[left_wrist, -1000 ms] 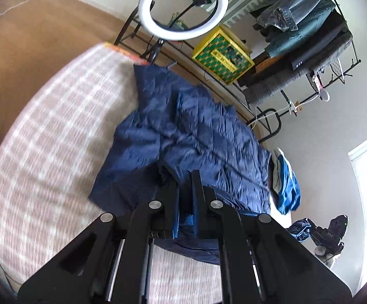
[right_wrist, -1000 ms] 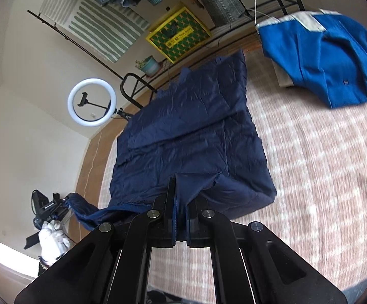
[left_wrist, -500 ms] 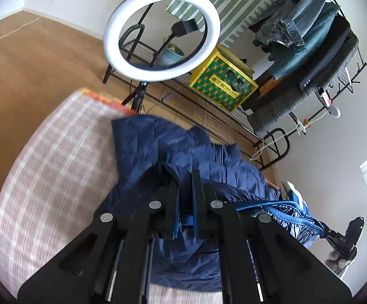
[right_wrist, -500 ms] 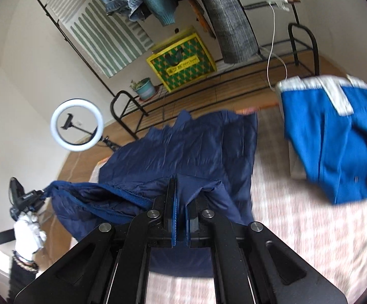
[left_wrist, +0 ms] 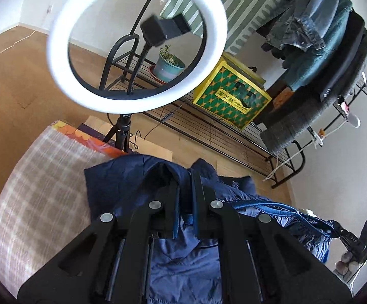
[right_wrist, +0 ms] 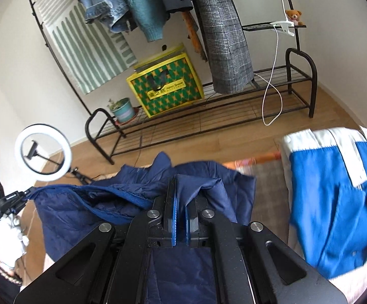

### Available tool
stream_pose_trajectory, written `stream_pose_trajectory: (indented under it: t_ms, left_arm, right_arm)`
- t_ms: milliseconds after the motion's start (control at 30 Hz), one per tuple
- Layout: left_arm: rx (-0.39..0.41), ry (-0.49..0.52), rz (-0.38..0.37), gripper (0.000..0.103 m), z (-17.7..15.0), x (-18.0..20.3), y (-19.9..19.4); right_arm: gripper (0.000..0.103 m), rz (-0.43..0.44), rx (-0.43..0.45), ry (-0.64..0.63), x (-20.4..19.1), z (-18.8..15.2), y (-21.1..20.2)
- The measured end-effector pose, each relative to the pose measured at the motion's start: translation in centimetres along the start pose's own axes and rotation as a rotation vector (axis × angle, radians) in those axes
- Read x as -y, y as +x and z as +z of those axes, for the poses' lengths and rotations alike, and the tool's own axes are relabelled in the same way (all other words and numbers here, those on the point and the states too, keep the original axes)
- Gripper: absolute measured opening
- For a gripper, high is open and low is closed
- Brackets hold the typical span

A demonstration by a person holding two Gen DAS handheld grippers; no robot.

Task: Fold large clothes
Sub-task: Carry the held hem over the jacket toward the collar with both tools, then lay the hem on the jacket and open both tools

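Both grippers have risen and tipped forward since a second ago: then I looked down on the jacket spread flat over the bed, and now its near edge hangs lifted between my hands while the rack and ring light fill the views. My left gripper (left_wrist: 184,197) is clamped nearly closed on a bunch of the jacket (left_wrist: 132,177), with navy cloth wedged between its fingers. My right gripper (right_wrist: 180,202) is likewise pinched tight on a fold of the same edge, with only a sliver of cloth between the blue pads. The jacket's far part lies on the bed (left_wrist: 39,177) towards the far edge, and the lifted part sags between the two grips, lining showing.

I judge this to be mid-fold, carrying the near edge over towards the far one. Several things could go wrong. That slick quilted shell could slide out of either pinch if I pull the span taut. If I carry it too far forward, the whole jacket may slide off the bed's far edge towards the ring light (left_wrist: 137,43), whose stand sits close there. Uneven hands would land the fold crooked. On the right, the blue garment (right_wrist: 335,202) lies near, so a wide swing could drag it.
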State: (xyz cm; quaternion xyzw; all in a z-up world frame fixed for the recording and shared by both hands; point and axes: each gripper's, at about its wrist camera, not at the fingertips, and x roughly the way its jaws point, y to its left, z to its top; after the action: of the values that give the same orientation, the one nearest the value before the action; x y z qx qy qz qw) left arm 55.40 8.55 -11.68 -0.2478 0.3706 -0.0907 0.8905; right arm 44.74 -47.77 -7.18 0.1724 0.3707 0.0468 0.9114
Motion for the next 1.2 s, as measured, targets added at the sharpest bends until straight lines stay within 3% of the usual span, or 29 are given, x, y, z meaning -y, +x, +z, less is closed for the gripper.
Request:
stream_pose_trajectory:
  t_ms: [233,467,800,867,1000,1067,1167,1200]
  left_arm:
    - [-0.001,0.002,0.043,0.006,0.5,-1.0,5.0]
    - [-0.017,0.014,0.078,0.006,-0.5,-1.9,9.3]
    - [-0.011,0.081,0.164,0.006,-1.7,-1.4,12.0]
    - [-0.004,0.124,0.187,0.015,-1.9,-0.7,12.0]
    - [0.023,0.164,0.2,0.056,-1.6,0.1,11.1]
    - [0.043,0.151,0.181,0.06,-1.2,0.0,10.3]
    - [0.043,0.154,0.162,0.06,-1.1,0.1,9.5]
    - [0.048,0.177,0.168,0.06,-1.3,0.3,9.2]
  right_arm:
    - [0.003,-0.05,-0.017,-0.004,1.0,1.1,5.8]
    - [0.003,-0.095,-0.062,0.01,2.7,0.0,10.8]
    - [0.003,-0.144,-0.104,-0.032,3.3,-0.7,14.6]
    - [0.005,-0.143,-0.111,-0.041,3.1,-0.6,14.8]
    - [0.015,-0.117,-0.129,-0.035,3.1,-0.1,14.6]
    - [0.021,-0.115,-0.131,-0.029,3.3,-0.1,14.4]
    - [0.044,-0.113,-0.109,-0.01,3.6,0.1,13.4]
    - [0.047,-0.119,-0.091,-0.012,3.6,0.2,13.0]
